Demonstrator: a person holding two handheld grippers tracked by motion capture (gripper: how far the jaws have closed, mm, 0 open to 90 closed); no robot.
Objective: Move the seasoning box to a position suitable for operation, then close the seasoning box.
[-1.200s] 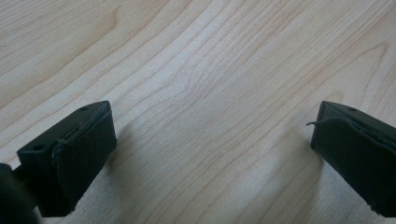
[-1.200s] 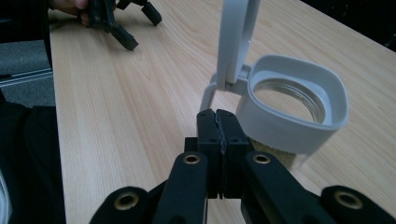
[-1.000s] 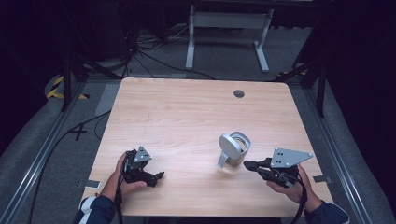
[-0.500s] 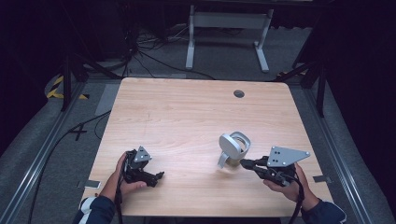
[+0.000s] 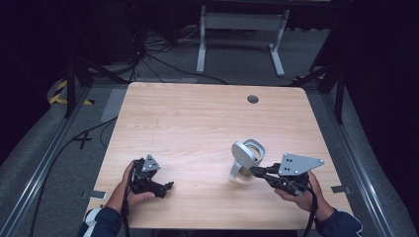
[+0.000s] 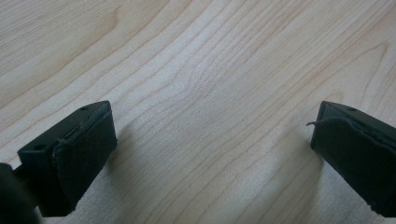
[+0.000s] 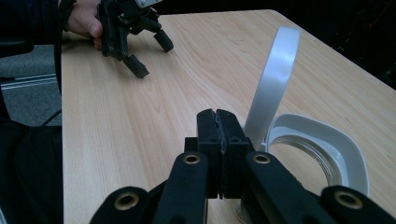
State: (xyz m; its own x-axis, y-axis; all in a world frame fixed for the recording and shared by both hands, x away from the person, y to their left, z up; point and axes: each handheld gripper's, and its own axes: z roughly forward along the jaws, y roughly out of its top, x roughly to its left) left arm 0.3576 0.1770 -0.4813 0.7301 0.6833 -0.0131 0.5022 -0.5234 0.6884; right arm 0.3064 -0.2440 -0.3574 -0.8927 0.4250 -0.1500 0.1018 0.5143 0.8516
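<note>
A white container (image 5: 245, 155) stands on the wooden table (image 5: 197, 113) at the right front, its round lid (image 7: 273, 84) tipped up on edge above the ring-shaped base (image 7: 327, 140). My right gripper (image 5: 254, 171) lies low beside it, pointing left. Its jaws are pressed together with nothing seen between them, and their tips (image 7: 217, 126) sit just left of the lid's lower edge. Whether they touch it I cannot tell. My left gripper (image 5: 166, 189) rests at the left front in a hand. Its jaws (image 6: 212, 144) stand wide apart over bare wood.
A small round hole (image 5: 253, 98) sits near the table's far edge. Beyond the table are a metal stand (image 5: 239, 22) and cables on the floor. My left gripper (image 7: 152, 57) shows across the table in the right gripper view.
My right gripper has edged a little to the left, closer to the white container. The left gripper and the container have stayed put.
</note>
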